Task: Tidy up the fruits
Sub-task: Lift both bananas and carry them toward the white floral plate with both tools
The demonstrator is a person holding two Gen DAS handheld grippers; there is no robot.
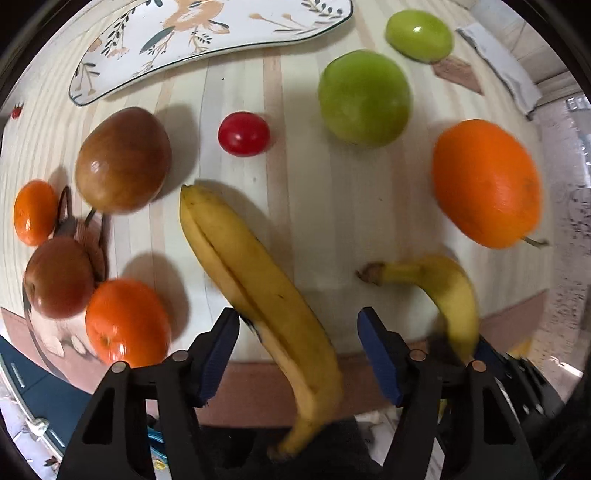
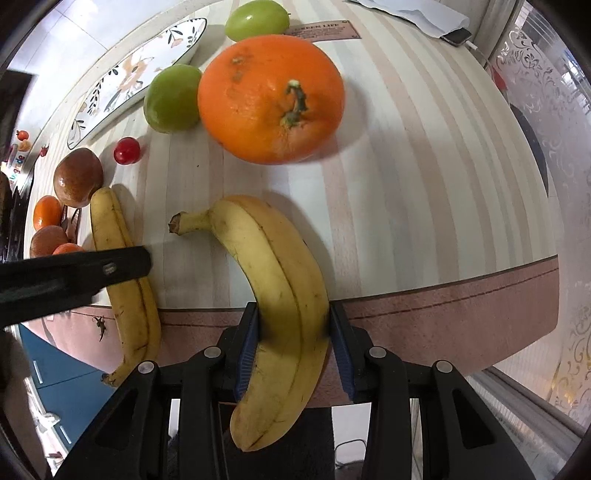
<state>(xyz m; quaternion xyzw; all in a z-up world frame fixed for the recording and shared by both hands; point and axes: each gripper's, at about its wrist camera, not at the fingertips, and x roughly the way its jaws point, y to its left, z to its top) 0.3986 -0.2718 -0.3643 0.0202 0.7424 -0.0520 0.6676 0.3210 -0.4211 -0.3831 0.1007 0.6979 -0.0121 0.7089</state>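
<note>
In the left wrist view my left gripper (image 1: 297, 325) is open, its blue pads either side of a long banana (image 1: 255, 284) lying on the striped table, not touching it. My right gripper (image 2: 293, 325) is shut on a second banana (image 2: 280, 295), also in the left wrist view (image 1: 447, 291). The first banana shows at left in the right wrist view (image 2: 125, 273), crossed by the left gripper's finger. A large orange (image 2: 271, 98), two green apples (image 1: 364, 98) (image 1: 419, 35), a small red fruit (image 1: 243, 133), a brown pear (image 1: 123, 160), a brown-red fruit (image 1: 59, 277) and two tangerines (image 1: 127, 321) (image 1: 35, 212) lie around.
A white floral plate (image 1: 207, 33) lies at the table's far side. The table's pink front edge (image 2: 461, 314) runs just under both grippers. White paper and a phone (image 2: 458, 37) lie at the far right corner.
</note>
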